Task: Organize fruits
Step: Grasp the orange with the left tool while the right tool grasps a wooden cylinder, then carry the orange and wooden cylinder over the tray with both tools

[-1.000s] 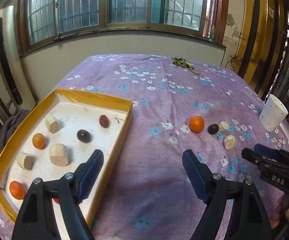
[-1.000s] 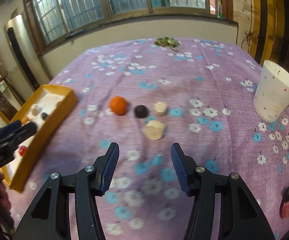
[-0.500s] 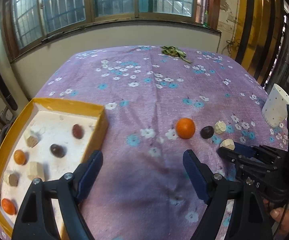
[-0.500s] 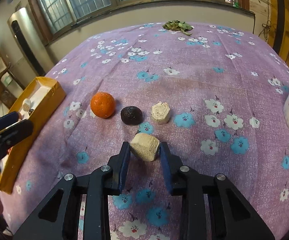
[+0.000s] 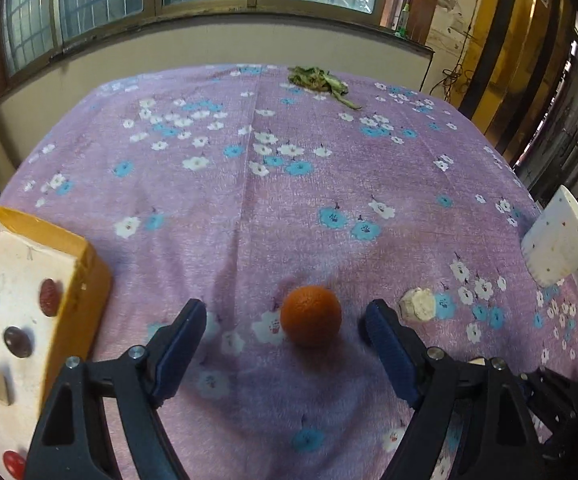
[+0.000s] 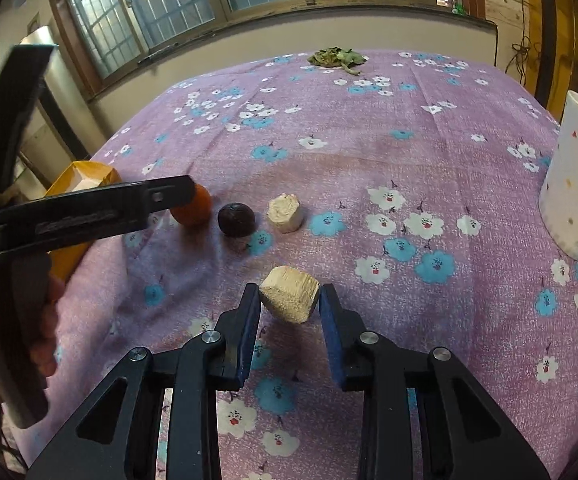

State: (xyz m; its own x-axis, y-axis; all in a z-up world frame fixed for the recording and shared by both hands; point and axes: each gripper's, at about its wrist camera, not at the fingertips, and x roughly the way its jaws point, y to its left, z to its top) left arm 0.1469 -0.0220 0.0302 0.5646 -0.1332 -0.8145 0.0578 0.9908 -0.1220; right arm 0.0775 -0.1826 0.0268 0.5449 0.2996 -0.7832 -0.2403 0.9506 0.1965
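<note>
The right gripper [image 6: 289, 298] was clamped on a pale beige faceted chunk of cut fruit [image 6: 290, 293], pads pressed to its two flat sides, the piece apparently held just clear of the purple flowered cloth [image 6: 369, 152] covering the desk. It looked light, dry and rough-skinned, so unlikely to slip, though a firmer squeeze might crumble it; the flat faces seemed the right hold. The left gripper [image 5: 285, 330] stood wide, its blue pads either side of a round orange citrus fruit [image 5: 311, 315] resting on the cloth, touching neither. That fruit would probably be firm and prone to rolling, best taken across its widest middle. Beyond lay a dark round plum-like fruit [image 6: 236, 219] and a second beige chunk [image 6: 285, 213], near each other. The yellow-walled cardboard tray [image 5: 89, 276] held sorted pieces but was cut off at the left edge, its count unclear. A white speckled paper cup [image 5: 557, 246] stood well apart. From the left wrist view, the plum was hidden behind the gripper finger.
</note>
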